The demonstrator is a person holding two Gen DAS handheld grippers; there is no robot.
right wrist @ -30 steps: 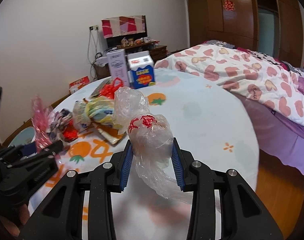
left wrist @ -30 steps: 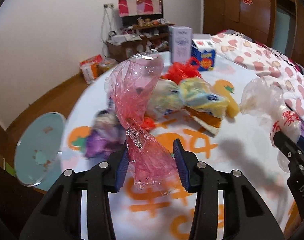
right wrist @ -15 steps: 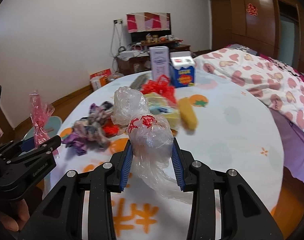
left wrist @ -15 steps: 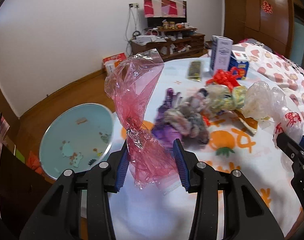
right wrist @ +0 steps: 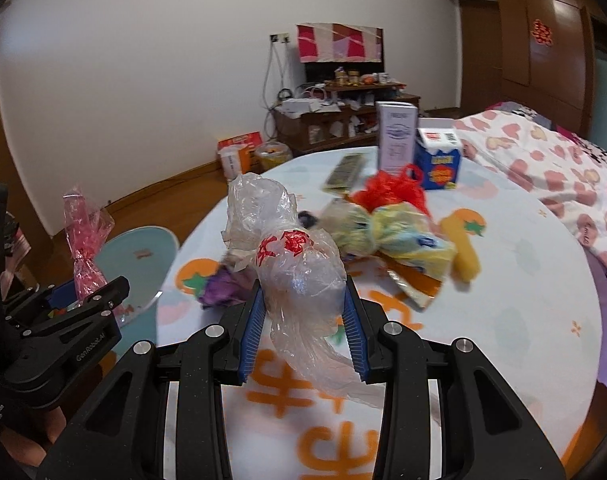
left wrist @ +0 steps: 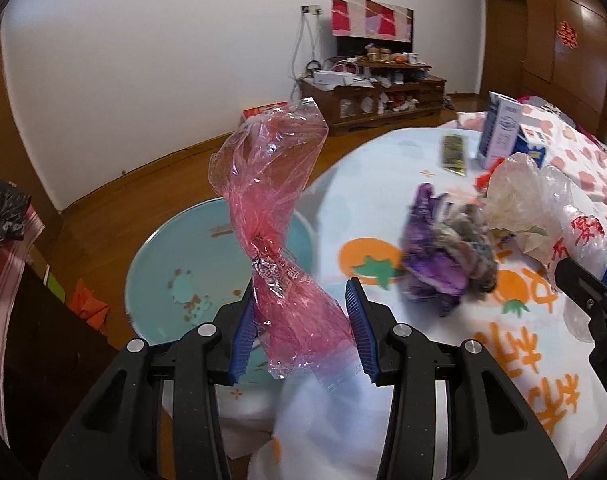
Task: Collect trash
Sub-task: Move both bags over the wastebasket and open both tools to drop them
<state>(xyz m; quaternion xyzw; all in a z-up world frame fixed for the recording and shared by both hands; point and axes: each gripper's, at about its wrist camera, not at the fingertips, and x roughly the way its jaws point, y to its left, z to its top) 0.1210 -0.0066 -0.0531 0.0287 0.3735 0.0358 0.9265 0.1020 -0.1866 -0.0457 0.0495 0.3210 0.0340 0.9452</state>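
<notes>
My left gripper (left wrist: pixel 303 322) is shut on a twisted pink plastic bag (left wrist: pixel 271 208), held up over the table's left edge and above a light blue round bin (left wrist: pixel 175 276) on the floor. My right gripper (right wrist: pixel 303 320) is shut on a clear plastic bag with red print (right wrist: pixel 291 264), above the table. The left gripper (right wrist: pixel 71 312) and its pink bag (right wrist: pixel 83 248) show at the left of the right wrist view. On the table lie a purple crumpled wrapper (left wrist: pixel 439 264), a red bag (right wrist: pixel 391 188), yellow packets (right wrist: pixel 399 236) and a yellow tube (right wrist: pixel 461 252).
A round table with a white fruit-print cloth (right wrist: pixel 523 280) holds a tall white carton (right wrist: pixel 395 140), a blue box (right wrist: pixel 439 160) and a dark flat packet (right wrist: pixel 345 170). A bed with a heart-print quilt (right wrist: pixel 551 160) stands right. A wooden cabinet (left wrist: pixel 375 96) lines the far wall.
Both grippers have swung left with their bags still held. The blue bin has come under the left gripper, and the trash pile has slid toward the right of both views.
</notes>
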